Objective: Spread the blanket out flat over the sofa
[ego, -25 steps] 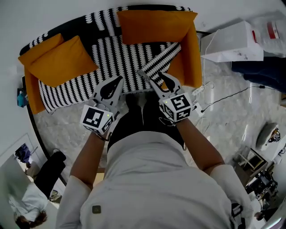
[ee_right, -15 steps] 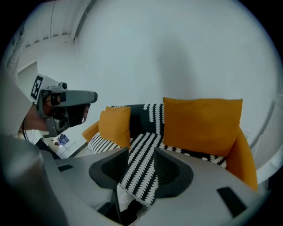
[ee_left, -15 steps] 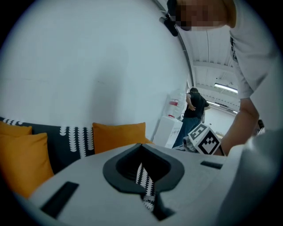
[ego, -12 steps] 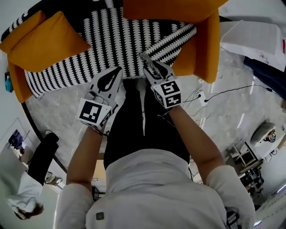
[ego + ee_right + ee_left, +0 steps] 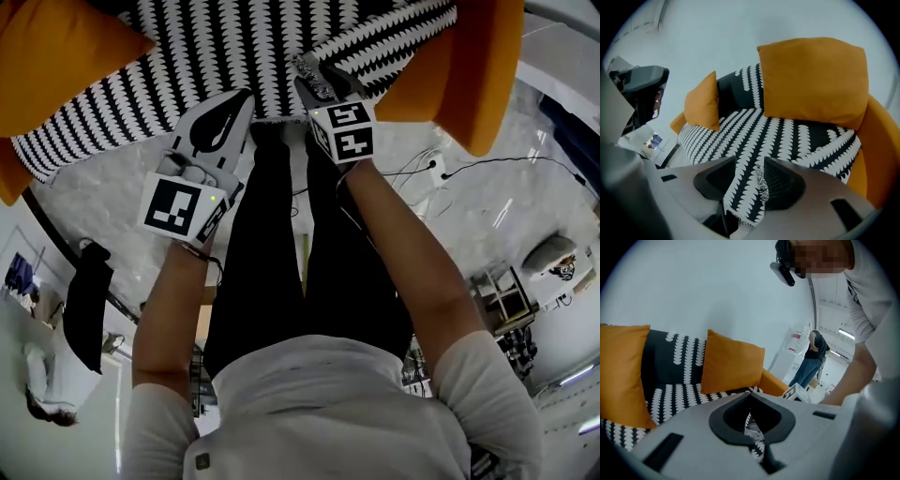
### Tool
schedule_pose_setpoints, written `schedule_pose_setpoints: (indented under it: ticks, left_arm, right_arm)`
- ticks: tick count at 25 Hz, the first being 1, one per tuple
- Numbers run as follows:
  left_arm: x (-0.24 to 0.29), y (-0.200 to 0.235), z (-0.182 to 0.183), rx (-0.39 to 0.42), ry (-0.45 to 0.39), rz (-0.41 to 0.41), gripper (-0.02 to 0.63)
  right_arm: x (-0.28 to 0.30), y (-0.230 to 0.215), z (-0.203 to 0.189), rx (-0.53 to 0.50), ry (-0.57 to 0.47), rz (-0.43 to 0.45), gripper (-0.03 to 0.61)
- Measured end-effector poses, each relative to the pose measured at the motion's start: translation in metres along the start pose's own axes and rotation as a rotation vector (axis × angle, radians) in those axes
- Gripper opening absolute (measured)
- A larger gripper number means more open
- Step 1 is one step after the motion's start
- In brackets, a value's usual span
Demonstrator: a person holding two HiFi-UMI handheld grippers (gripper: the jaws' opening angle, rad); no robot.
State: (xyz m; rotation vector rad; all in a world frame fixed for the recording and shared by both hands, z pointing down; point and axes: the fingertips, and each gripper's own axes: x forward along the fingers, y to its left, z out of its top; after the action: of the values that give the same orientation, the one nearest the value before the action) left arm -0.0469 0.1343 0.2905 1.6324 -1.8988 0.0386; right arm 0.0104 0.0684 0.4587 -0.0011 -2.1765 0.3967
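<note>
Two claws meet the blanket (image 5: 234, 42) at the sofa (image 5: 473, 75) front: our left claw (image 5: 750, 394) pinches its edge, our right claw (image 5: 750, 161) is opening around it; cloth stretches ahead.

White T-shirt (image 5: 323, 408), black trousers (image 5: 267, 281)

There are two tools. One, the left tool (image 5: 242, 98), pinches the blanket (image 5: 234, 47); one, the right tool (image 5: 309, 73), has jaws opening with the blanket edge between them. Ahead of the tools there are one sofa (image 5: 876, 150), one blanket and two orange cushions: a near cushion (image 5: 813, 79) and a far cushion (image 5: 703, 103). Beyond the left tool stands one person (image 5: 811, 359).
</note>
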Motion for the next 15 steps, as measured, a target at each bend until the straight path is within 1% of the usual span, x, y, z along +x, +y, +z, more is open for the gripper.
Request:
schedule_pose_setpoints:
  ticks: [3,6,10,13,15]
  left_arm:
    - [0.019,0.000,-0.039,-0.027,0.024,-0.013,0.009]
    - [0.040,-0.004,-0.062,-0.024,0.039,-0.041,0.009]
    - [0.048,-0.001,-0.063,-0.001,0.034,-0.068,0.009]
    - [0.043,0.005,-0.054,-0.002,0.026,-0.081,0.009]
    - [0.040,0.009,-0.052,-0.010,0.031,-0.084,0.009]
  right_arm:
    - [0.041,-0.018,-0.036,0.048,0.037,-0.024,0.199]
    - [0.074,-0.040,-0.060,0.069,0.069,-0.053,0.201]
    - [0.096,-0.056,-0.063,0.076,0.095,-0.108,0.208]
    - [0.103,-0.056,-0.059,0.084,0.114,-0.140,0.210]
    - [0.106,-0.055,-0.054,0.068,0.127,-0.158,0.207]
